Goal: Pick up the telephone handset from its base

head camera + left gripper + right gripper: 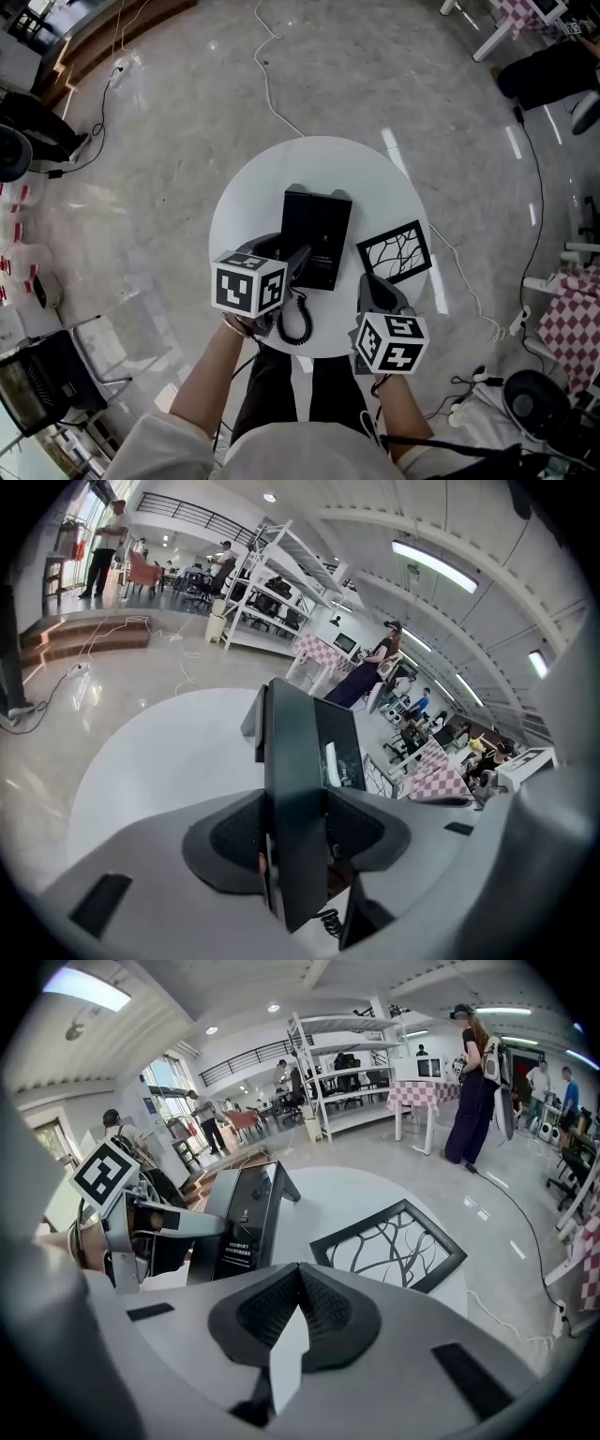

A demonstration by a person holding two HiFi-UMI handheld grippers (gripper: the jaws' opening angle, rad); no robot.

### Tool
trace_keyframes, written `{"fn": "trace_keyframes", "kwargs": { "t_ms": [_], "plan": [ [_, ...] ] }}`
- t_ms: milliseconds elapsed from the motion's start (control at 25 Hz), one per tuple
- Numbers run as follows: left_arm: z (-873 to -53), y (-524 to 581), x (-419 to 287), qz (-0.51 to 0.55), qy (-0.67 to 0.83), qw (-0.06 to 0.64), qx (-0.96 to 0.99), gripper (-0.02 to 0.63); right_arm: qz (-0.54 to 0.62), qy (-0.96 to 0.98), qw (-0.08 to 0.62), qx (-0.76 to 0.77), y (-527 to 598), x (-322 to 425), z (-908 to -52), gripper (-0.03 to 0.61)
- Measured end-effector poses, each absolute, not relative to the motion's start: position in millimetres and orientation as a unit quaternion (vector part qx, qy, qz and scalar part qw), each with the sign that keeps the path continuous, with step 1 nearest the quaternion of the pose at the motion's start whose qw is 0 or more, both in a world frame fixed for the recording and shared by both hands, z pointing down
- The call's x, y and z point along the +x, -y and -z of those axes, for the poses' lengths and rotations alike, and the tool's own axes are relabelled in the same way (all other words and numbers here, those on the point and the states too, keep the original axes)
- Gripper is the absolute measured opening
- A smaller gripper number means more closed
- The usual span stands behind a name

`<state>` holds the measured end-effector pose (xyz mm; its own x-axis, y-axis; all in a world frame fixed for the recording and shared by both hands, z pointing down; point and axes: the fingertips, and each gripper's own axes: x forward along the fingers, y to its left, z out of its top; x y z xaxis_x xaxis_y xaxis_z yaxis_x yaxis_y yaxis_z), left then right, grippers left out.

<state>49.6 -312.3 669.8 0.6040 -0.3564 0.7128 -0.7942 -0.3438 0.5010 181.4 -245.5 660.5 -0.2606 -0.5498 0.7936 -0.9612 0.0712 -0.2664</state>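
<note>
The hall is bright and evenly lit by long ceiling lamps (436,566) and by daylight from windows (164,1077). Shadows are therefore faint and soft, while the glossy floor (394,94) carries white streaks of glare and the white worktop (244,202) looks nearly washed out. The black telephone handset (295,799) reads as a dark shape with little detail, and both gripper views are round fisheye pictures with black corners, lines bowed toward the rim and soft focus nearest the lens.
</note>
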Motion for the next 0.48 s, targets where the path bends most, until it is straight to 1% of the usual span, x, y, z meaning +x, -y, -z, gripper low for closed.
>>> {"fn": "trace_keyframes", "kwargs": {
  "t_ms": [80,480],
  "plan": [
    [-667.9,313.2,48.0,-0.241,0.372,0.442,0.780,0.190,-0.400,0.686,0.257,0.550,246.7,182.3,-660.9,0.023],
    [-661.0,307.9,46.0,-0.208,0.366,0.471,0.775,0.179,-0.401,0.683,0.260,0.553,241.9,188.8,-660.9,0.023]
  ]
}}
